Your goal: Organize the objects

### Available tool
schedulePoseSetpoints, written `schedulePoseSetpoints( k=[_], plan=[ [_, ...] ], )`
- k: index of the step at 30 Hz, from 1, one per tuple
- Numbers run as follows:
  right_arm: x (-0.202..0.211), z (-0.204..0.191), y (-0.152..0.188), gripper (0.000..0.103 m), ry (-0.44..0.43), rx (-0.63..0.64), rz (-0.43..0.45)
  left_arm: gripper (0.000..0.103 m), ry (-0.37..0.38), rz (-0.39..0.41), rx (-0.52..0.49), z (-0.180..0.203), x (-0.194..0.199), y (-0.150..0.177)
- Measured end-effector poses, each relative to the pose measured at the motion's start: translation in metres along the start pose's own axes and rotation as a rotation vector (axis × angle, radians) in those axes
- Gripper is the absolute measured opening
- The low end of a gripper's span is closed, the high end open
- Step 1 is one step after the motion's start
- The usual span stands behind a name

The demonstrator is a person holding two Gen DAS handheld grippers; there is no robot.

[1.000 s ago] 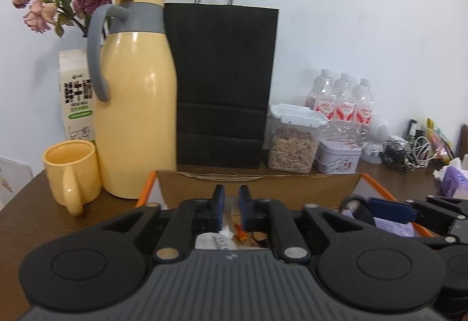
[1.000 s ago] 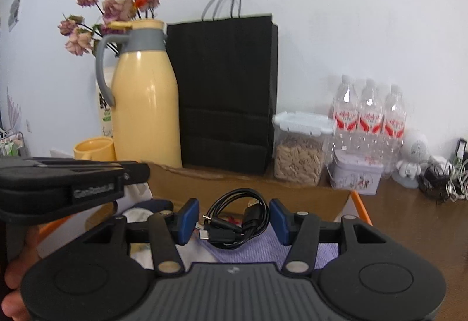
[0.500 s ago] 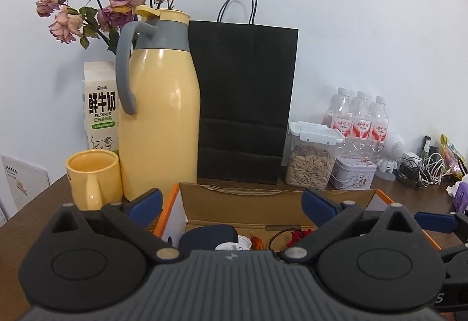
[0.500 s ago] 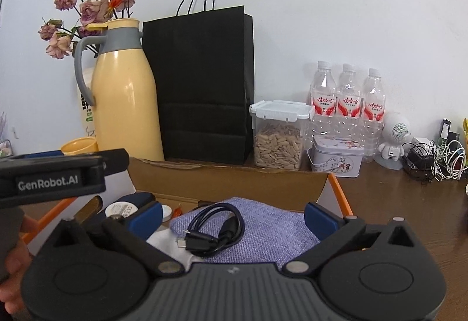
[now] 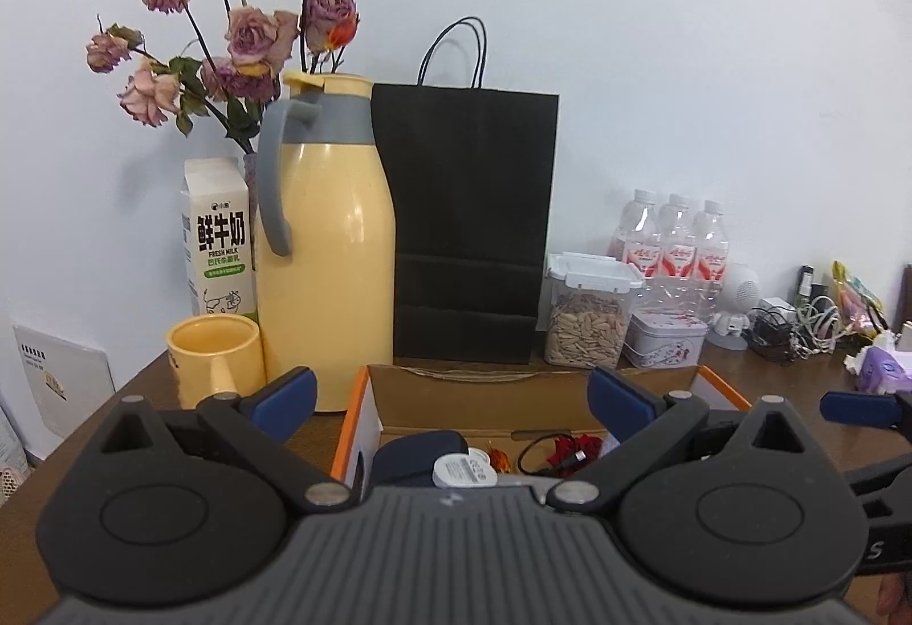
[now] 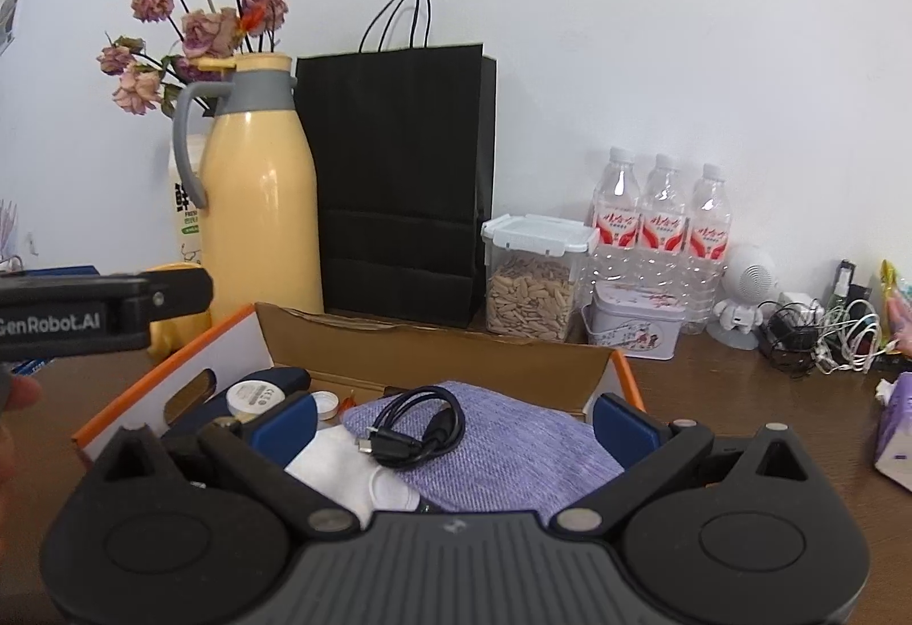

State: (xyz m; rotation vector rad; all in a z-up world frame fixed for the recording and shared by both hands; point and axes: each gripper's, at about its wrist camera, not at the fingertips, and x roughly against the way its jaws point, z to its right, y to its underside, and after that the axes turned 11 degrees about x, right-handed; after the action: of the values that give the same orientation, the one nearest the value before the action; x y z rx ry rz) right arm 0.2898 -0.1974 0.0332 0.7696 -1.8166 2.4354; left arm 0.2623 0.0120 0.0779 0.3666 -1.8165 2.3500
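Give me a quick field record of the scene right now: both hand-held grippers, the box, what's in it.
left hand-held gripper: open, empty, above box's near left
right hand-held gripper: open, empty, above box
cardboard box: open-topped, orange-edged, on table
black cable: coiled, resting on purple cloth inside box
white round item: on dark blue object, box's left side
behind box: yellow jug, black paper bag
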Motion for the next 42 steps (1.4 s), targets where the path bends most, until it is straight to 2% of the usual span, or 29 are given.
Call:
schedulePoseSetpoints(
  k=[7,14,22,31,42],
  plan=[
    [0.058,-0.009,0.013,0.103,0.008,0.01,0.039,0.103,-0.015,-0.023,-0.004,-0.01,0.049,0.016],
    [0.103,-0.021,0.039,0.103,-0.023,-0.038,-0.007,0.103,-0.018,-0.079,-0.011,-0.019,0.099,0.039],
    [0.143,-0.039,0.066,0.103,-0.056,-0.068,-0.062,0.103,-0.061,-0.147,-0.033,-0.021,0.14,0.066],
    [0.165,-0.047,0.079,0.103,-0.063,-0.086,-0.097,0.103,-0.078,-0.192,-0.045,-0.023,0.167,0.085],
    [0.171,-0.048,0.086,0.103,-0.056,-0.095,-0.116,0.103,-0.08,-0.204,-0.042,-0.024,0.174,0.092]
  ],
)
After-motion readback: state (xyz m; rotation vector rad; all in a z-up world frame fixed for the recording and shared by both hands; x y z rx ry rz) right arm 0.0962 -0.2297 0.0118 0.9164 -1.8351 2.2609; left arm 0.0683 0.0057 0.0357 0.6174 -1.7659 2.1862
